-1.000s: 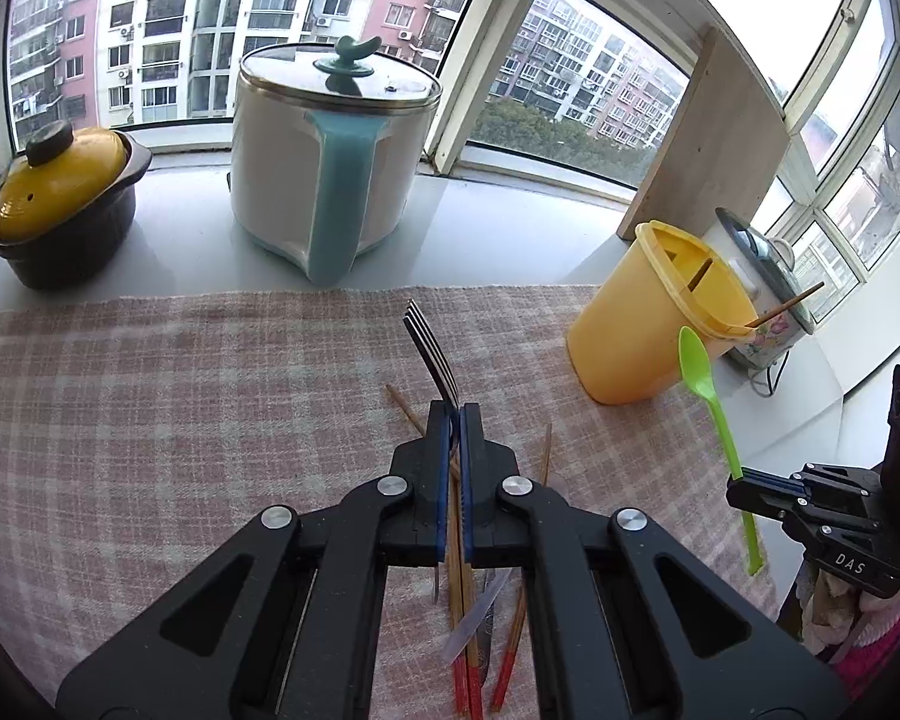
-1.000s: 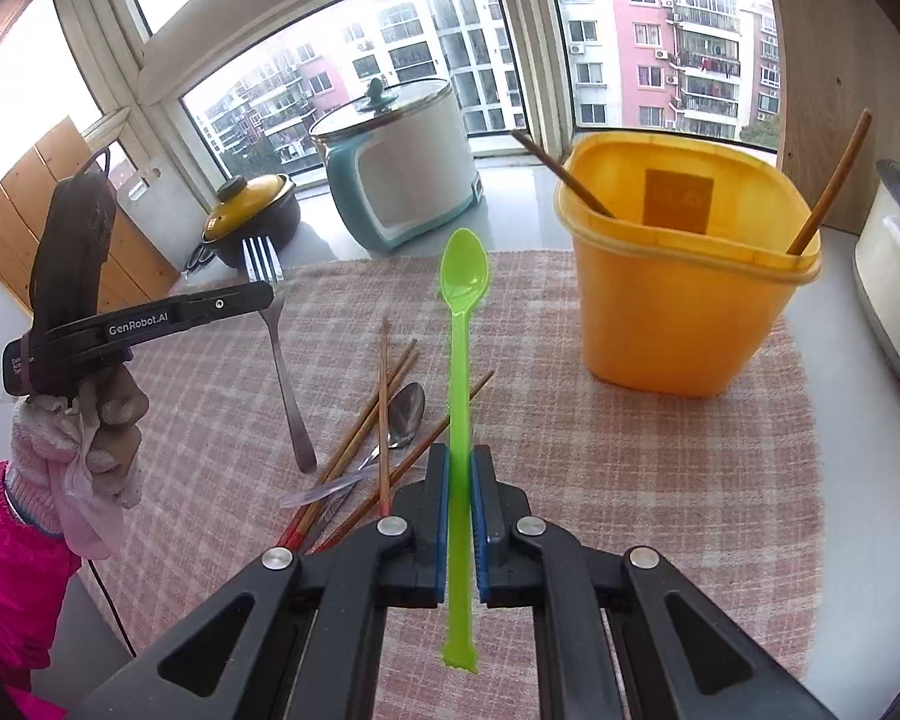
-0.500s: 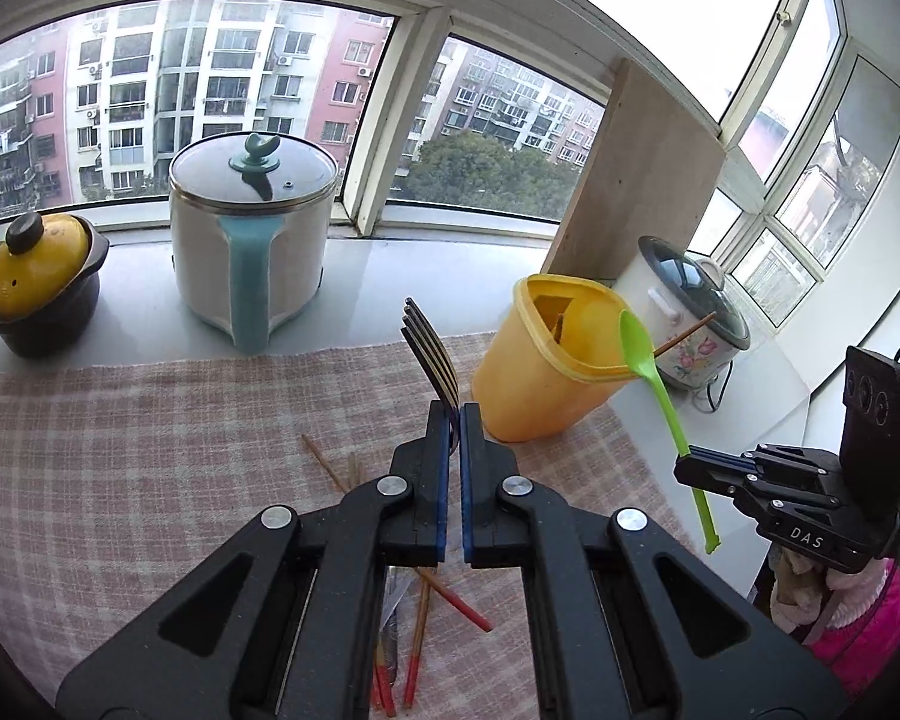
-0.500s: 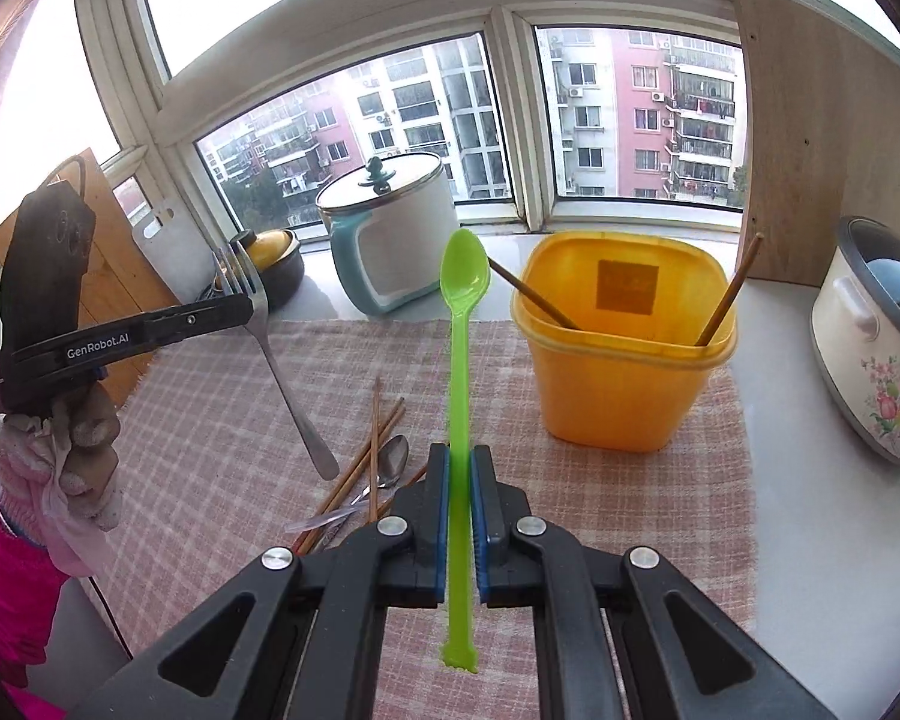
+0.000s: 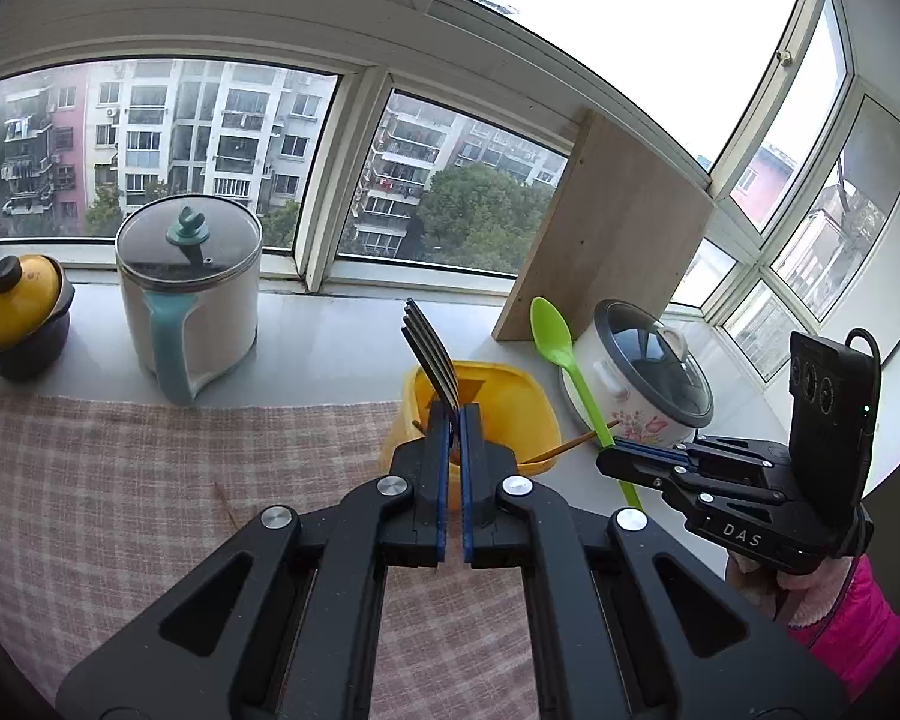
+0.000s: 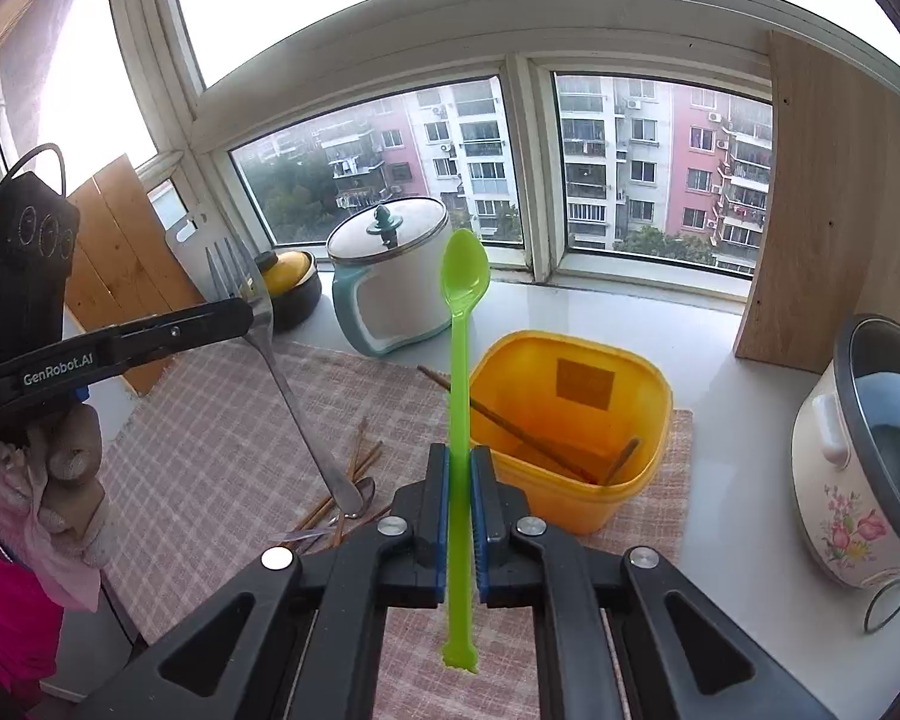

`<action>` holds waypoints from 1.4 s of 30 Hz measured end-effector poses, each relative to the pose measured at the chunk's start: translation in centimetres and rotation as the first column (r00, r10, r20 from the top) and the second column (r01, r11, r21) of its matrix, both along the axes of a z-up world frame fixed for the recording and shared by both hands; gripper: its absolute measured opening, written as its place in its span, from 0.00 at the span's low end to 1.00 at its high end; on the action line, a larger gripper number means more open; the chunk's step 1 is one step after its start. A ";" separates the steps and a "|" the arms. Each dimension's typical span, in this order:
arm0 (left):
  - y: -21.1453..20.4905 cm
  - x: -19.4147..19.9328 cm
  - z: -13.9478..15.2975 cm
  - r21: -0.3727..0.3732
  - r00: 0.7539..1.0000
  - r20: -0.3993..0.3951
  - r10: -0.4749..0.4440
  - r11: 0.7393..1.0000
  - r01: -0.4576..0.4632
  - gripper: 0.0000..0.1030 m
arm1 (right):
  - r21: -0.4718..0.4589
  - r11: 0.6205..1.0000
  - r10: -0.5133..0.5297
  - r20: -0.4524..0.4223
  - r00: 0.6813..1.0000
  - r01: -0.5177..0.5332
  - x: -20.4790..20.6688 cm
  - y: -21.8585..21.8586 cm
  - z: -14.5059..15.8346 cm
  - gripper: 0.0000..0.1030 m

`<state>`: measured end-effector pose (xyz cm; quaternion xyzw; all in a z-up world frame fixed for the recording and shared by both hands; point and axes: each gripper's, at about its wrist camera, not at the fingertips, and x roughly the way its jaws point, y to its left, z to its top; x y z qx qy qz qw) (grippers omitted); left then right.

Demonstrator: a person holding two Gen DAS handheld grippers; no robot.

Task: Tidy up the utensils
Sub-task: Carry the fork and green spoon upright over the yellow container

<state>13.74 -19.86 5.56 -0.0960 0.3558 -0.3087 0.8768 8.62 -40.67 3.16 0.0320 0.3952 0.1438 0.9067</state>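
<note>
- Left gripper (image 5: 455,414): clamped on a metal fork (image 5: 429,348), tines up toward 11 o'clock, held above the yellow bin (image 5: 510,396)
- Right gripper (image 6: 462,456): clamped on a green plastic spoon (image 6: 463,276), bowl up at 12 o'clock, bin just at 2 o'clock of it
- Yellow bin: open, on the checked cloth (image 6: 210,450); brown chopsticks (image 6: 510,426) leaning inside
- Loose chopsticks (image 6: 354,468) and a metal spoon (image 6: 363,489): on the cloth, at 9 o'clock of the bin
</note>
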 end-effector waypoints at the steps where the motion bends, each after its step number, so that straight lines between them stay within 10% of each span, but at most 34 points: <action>1: -0.5 0.2 0.4 0.000 1.000 0.006 -0.005 1.000 0.005 0.00 | 0.003 1.000 -0.005 0.003 1.000 0.005 0.5 -0.4 0.3 0.04; 23: -7.1 6.8 -0.4 0.010 0.995 -0.026 0.097 0.995 -0.097 0.00 | -0.011 1.000 -0.029 0.015 0.999 0.029 9.9 -5.2 0.6 0.04; 42: -8.9 7.3 -3.9 0.068 0.990 -0.080 0.114 0.992 -0.109 0.00 | 0.051 0.999 0.002 -0.034 0.999 0.000 14.0 -6.2 -5.0 0.04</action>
